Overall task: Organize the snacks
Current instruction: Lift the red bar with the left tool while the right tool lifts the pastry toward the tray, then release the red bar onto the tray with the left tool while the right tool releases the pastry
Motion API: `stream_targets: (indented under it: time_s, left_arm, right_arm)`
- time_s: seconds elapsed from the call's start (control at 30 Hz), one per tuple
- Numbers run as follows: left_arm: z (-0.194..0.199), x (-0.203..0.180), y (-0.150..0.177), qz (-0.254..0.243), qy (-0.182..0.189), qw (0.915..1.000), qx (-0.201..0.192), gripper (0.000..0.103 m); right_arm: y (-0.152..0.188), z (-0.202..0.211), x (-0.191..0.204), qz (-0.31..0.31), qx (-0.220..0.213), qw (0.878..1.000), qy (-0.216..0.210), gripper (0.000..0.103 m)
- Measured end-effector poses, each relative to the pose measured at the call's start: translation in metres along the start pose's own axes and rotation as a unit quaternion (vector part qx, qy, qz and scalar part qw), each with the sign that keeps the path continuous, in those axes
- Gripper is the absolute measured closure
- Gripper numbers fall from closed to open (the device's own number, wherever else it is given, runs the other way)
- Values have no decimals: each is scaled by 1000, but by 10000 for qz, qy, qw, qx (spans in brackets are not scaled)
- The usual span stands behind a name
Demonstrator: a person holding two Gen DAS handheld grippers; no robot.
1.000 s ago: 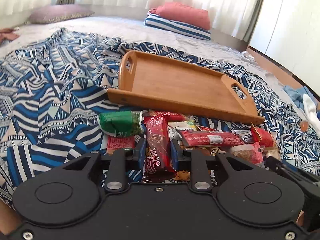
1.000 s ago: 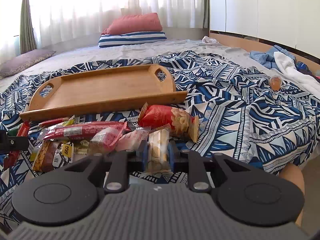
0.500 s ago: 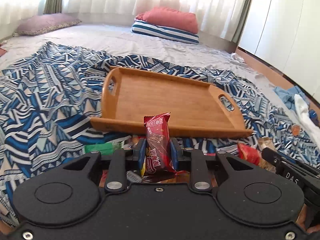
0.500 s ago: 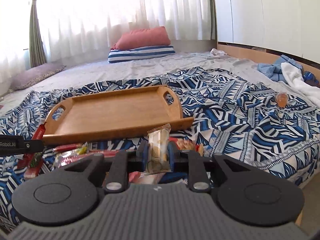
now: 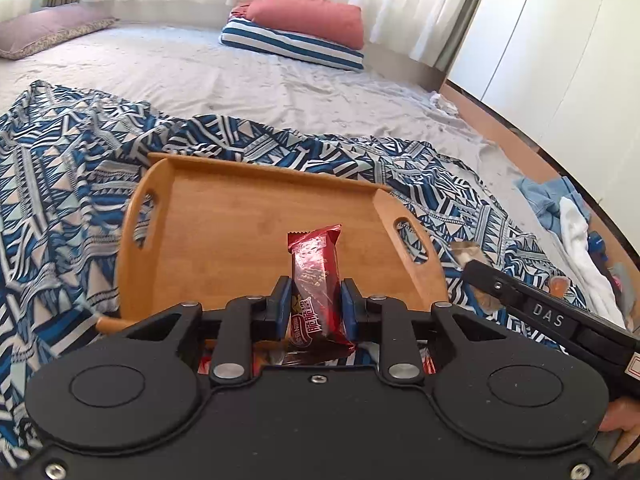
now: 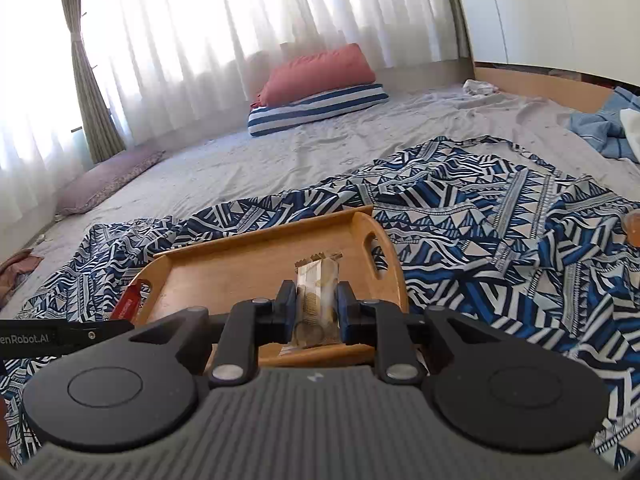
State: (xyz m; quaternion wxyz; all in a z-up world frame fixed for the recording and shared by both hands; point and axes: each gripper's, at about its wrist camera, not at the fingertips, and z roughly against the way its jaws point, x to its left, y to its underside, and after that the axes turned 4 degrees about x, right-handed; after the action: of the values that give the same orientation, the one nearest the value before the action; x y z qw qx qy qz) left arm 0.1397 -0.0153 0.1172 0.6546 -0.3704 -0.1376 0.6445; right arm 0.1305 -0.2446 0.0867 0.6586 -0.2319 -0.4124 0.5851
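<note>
My left gripper (image 5: 315, 300) is shut on a red snack packet (image 5: 316, 272) and holds it upright above the near edge of the wooden tray (image 5: 224, 216). My right gripper (image 6: 317, 307) is shut on a clear biscuit packet (image 6: 318, 292) and holds it over the near right part of the same tray (image 6: 256, 256). The tray lies on a blue patterned blanket (image 5: 60, 184) and looks bare inside. The right gripper's body (image 5: 540, 312) shows at the right of the left wrist view. The snack pile is mostly hidden under the grippers.
Red and striped pillows (image 5: 304, 28) lie at the far side of the bed, a mauve pillow (image 5: 48, 32) at far left. Clothes (image 5: 568, 220) lie at the right edge by the white wardrobe. A small orange jelly cup (image 6: 632, 228) sits on the blanket.
Both grippers have lifted their packets off the pile and moved forward over the tray. The snack pile has dropped out of sight below them.
</note>
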Motion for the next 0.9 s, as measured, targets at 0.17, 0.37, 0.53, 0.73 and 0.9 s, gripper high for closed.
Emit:
stream_targets:
  time_s: [0.17,0.37,0.53,0.73,0.9]
  left_arm:
    - [-36,-15,-23,-61,-8,9996,266,79]
    - [-89,-21,-31,29,-205,9978,624,79]
    - [-122,-21,-30,16,-396,9963,757,79]
    - [-146,-19,-26,41,-458,9946,933,79]
    - [-154,-22,-22,-47,-477,9941,973,79]
  right_arm:
    - [-22,-34,-9,-7,276,9991,-318,78]
    - [-29,-77,-18,-76,686,9966,-456,78]
    - [-23,-105,-22,-77,916,9950,-398,78]
    - [-13,-126,-29,-107,1089,9934,-351,78]
    - [-8,-133,-31,-37,1145,9929,-325,78]
